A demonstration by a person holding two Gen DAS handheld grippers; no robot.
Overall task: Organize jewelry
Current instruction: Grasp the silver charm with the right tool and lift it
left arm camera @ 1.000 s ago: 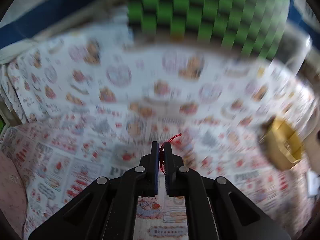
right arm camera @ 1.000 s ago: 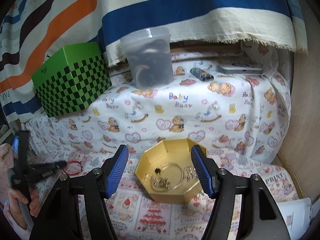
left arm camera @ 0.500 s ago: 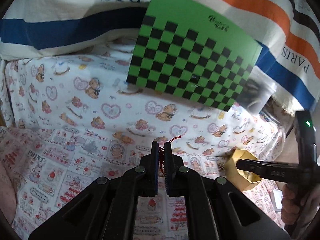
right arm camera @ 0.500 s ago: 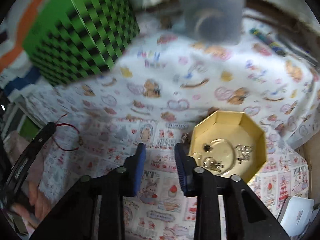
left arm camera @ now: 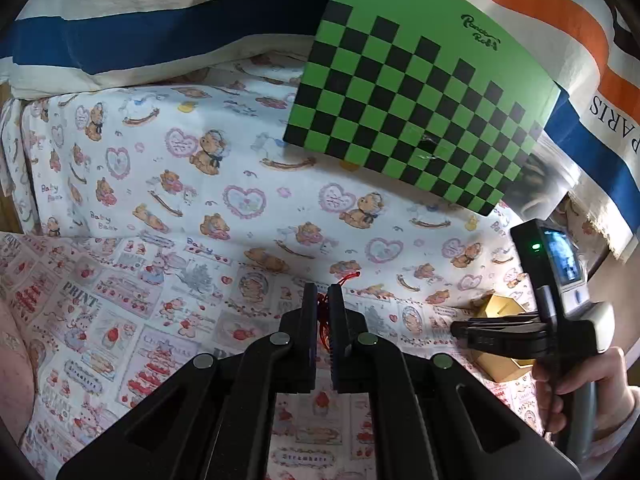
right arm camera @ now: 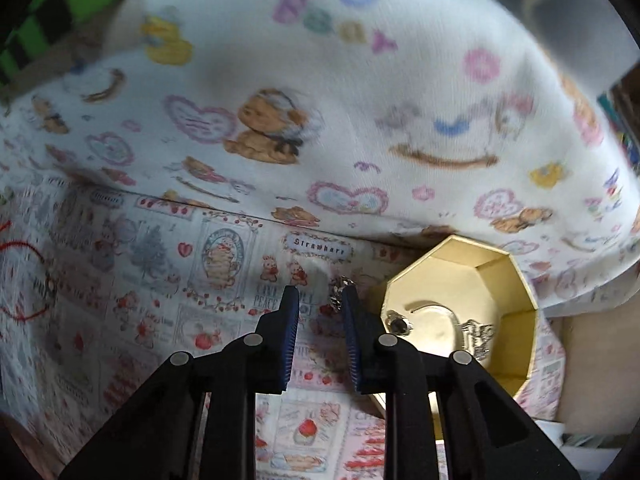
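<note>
My left gripper [left arm camera: 322, 292] is shut on a red string bracelet [left arm camera: 347, 279], whose cord pokes out above the fingertips, held above the patterned cloth. The bracelet's loop also shows blurred at the left edge of the right wrist view [right arm camera: 24, 276]. My right gripper [right arm camera: 318, 294] is part open, low over the cloth, with a small silver jewelry piece [right arm camera: 340, 292] lying just inside its right finger. The gold octagonal box [right arm camera: 504, 280] sits right of it, holding a silver ring and several small silver pieces. The box also shows behind the right gripper [left arm camera: 460, 330] in the left wrist view [left arm camera: 498, 306].
A green and black checkered box [left arm camera: 420, 120] stands at the back on the bear-print cloth. A clear plastic tub [left arm camera: 540, 184] stands to its right. A striped cloth hangs behind. The strawberry-print cloth [left arm camera: 140, 320] covers the front.
My right gripper has narrowed from wide open and moved down and left of the gold box, close to the cloth. My left gripper keeps its hold on the bracelet and has lifted and turned right.
</note>
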